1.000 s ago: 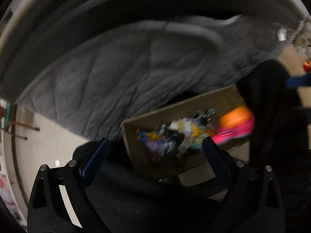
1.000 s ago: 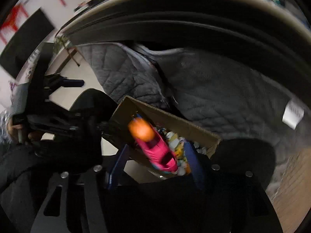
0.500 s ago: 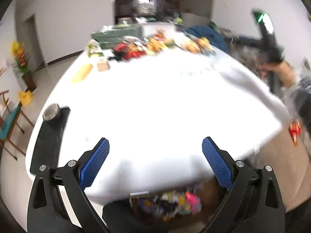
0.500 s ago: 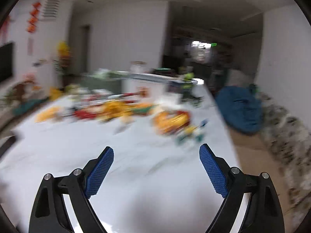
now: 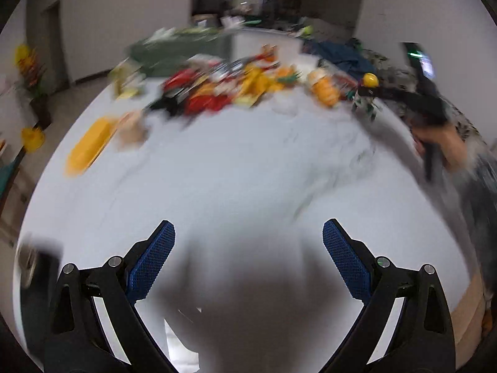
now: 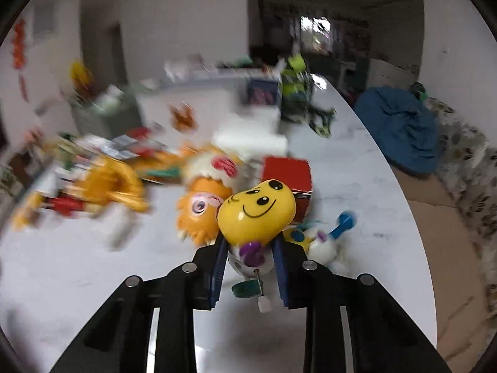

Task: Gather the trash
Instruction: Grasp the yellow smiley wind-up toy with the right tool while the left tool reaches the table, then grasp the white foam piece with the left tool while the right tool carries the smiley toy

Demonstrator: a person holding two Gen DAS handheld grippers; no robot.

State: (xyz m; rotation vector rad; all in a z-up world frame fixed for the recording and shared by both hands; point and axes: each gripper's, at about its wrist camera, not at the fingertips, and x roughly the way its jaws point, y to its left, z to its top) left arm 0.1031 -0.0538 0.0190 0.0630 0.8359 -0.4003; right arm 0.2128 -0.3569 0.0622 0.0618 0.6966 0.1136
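We see the right gripper (image 6: 248,267), jaws just closing, clamped on an upright yellow smiley-faced wind-up plastic toy (image 6: 256,214), face toward us, body half hidden; left gripper (image 5: 248,261) apart, empty.

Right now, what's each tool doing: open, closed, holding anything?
Left tool: open, nothing between its pads, over the white table.
Right tool: just closed on the yellow smiley-head toy.

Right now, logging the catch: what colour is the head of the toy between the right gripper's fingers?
Yellow head, black smiley; right wrist view.
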